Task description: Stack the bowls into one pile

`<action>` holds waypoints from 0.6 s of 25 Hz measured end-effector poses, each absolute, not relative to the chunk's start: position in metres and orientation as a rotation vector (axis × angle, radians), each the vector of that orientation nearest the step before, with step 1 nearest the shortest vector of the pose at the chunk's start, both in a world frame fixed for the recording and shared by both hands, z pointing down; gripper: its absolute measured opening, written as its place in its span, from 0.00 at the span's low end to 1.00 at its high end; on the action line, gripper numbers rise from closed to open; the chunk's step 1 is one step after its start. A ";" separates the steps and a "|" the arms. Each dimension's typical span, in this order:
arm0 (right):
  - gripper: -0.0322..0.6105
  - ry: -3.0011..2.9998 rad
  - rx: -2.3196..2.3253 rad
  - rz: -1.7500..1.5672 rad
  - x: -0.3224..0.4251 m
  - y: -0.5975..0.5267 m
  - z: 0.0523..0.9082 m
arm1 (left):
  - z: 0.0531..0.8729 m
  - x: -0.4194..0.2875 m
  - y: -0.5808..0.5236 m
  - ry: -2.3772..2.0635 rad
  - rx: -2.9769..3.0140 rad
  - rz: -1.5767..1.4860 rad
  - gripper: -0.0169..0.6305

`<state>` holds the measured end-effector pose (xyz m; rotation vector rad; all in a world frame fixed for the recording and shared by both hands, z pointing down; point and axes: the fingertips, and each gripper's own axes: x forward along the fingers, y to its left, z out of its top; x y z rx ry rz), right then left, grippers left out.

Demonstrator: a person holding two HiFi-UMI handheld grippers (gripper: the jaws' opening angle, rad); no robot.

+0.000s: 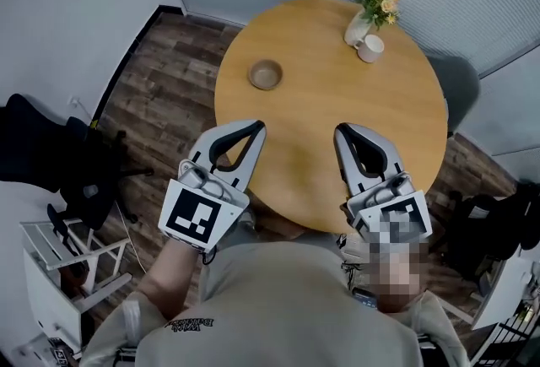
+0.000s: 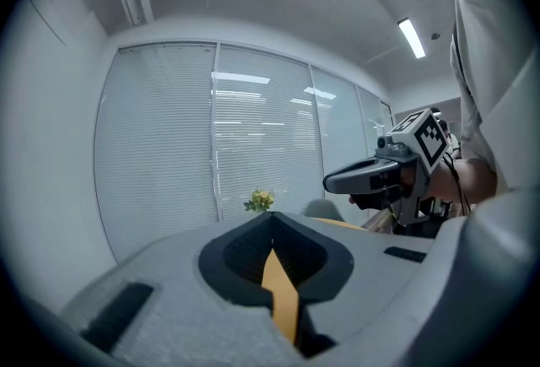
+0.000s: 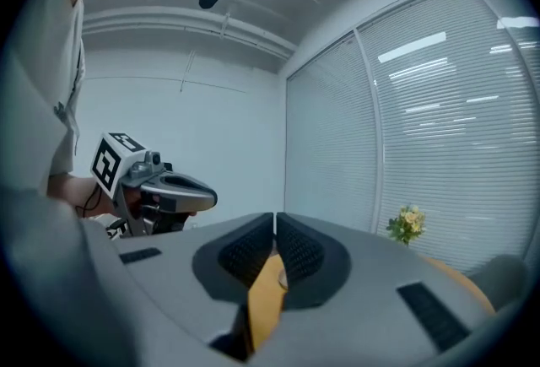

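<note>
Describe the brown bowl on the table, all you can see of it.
The bowl is small, round and tan-brown with a matte look; it could be wood or ceramic. It stands upright, mouth up, and looks empty, with a darker inside. It sits alone on the far left part of the round wooden table, and only the table touches it.

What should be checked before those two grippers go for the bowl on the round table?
1. Left gripper empty: ok, its jaws are together with nothing between them.
2. Right gripper empty: ok, same state.
3. Jaws apart, ready for a grasp: not ok, both are shut.
4. Brown bowl upright with room around it: ok, it stands alone on the bare table.
5. Second bowl to stack with it: cannot tell; the only other things on the table are a white cup and a flower vase.
</note>
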<state>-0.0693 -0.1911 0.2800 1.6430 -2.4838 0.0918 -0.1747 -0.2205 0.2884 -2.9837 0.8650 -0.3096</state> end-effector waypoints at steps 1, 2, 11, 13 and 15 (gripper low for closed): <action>0.10 -2.472 1.663 0.092 -0.078 -0.191 0.278 | 0.287 -0.185 -0.222 0.845 -2.984 -0.308 0.05; 0.10 -2.460 1.684 0.091 -0.087 -0.191 0.277 | 0.285 -0.195 -0.224 0.824 -2.983 -0.303 0.05; 0.10 -2.401 1.751 0.031 -0.155 -0.190 0.260 | 0.275 -0.269 -0.226 0.738 -2.985 -0.265 0.05; 0.10 -2.396 1.747 0.013 -0.163 -0.191 0.255 | 0.274 -0.275 -0.226 0.733 -2.984 -0.255 0.05; 0.10 -2.395 1.745 0.009 -0.166 -0.190 0.251 | 0.274 -0.277 -0.227 0.724 -2.983 -0.252 0.05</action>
